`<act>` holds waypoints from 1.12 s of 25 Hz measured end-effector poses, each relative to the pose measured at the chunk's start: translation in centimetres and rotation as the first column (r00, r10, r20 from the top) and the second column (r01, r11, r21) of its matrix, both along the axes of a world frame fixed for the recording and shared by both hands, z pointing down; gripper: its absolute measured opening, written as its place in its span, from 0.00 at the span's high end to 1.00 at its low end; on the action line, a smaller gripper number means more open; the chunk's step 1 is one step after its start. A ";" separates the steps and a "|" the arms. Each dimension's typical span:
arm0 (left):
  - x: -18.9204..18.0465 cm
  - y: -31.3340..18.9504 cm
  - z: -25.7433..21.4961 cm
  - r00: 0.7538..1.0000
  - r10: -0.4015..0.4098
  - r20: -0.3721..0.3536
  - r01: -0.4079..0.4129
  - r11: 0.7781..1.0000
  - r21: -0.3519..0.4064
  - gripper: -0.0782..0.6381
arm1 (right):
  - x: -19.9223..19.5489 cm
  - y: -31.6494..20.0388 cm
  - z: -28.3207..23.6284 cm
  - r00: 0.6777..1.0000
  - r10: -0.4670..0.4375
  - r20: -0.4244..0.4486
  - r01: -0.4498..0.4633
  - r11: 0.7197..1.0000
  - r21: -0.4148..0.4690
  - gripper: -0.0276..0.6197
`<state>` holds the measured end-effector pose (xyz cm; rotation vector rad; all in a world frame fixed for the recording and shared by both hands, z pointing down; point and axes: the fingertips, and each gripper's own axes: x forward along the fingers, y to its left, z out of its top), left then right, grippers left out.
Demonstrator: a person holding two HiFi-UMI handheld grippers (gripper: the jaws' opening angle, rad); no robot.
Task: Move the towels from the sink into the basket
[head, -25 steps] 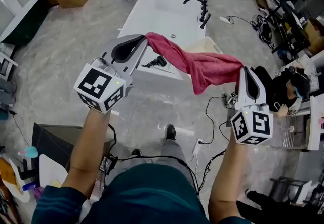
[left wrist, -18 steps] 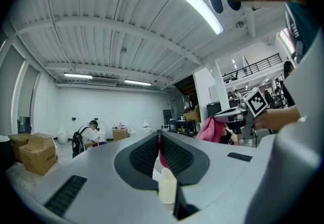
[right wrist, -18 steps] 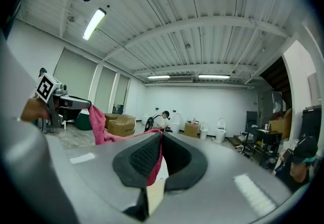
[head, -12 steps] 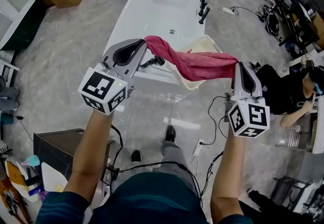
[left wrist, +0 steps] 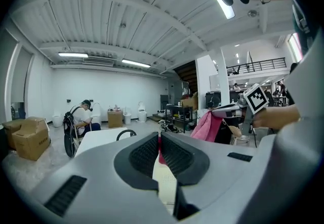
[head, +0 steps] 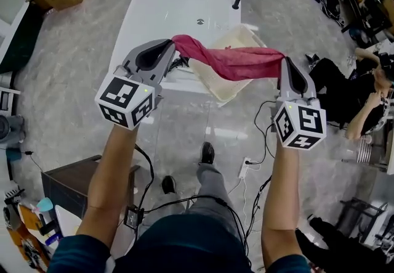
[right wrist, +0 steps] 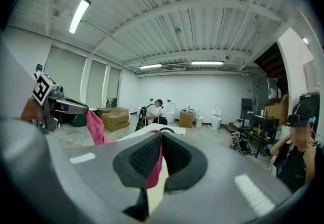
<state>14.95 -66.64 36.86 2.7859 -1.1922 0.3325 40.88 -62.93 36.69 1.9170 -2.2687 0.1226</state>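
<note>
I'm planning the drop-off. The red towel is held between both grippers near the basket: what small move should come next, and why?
Probably lower both together toward the basket. The left gripper and right gripper each pinch an end of the towel, stretched in the air; in the head view it crosses the basket, so it seems lined up.

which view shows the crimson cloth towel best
The head view: the crimson cloth towel shows whole, stretched between the left gripper and right gripper over the cream plastic basket. Each gripper view shows only a sliver pinched in its fingers plus the far end.
</note>
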 end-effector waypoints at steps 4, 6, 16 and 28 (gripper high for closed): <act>2.3 -1.6 3.2 1.000 0.009 0.014 -0.009 0.999 -0.039 0.86 | 1.8 -1.7 3.0 1.000 0.009 -0.001 -0.009 1.000 -0.026 0.93; 3.3 -2.6 4.9 1.000 0.012 0.021 -0.011 0.998 -0.058 0.86 | 2.6 -2.7 4.6 1.000 0.014 0.001 -0.014 0.999 -0.041 0.93; 6.5 -5.6 13.0 0.998 0.010 0.056 -0.002 0.988 -0.153 0.86 | 5.5 -6.2 13.1 1.000 0.019 -0.009 -0.020 0.992 -0.128 0.93; 7.8 -7.8 22.5 0.992 0.023 0.123 0.011 0.964 -0.266 0.86 | 6.2 -9.8 22.5 0.999 -0.010 -0.043 -0.001 0.971 -0.239 0.93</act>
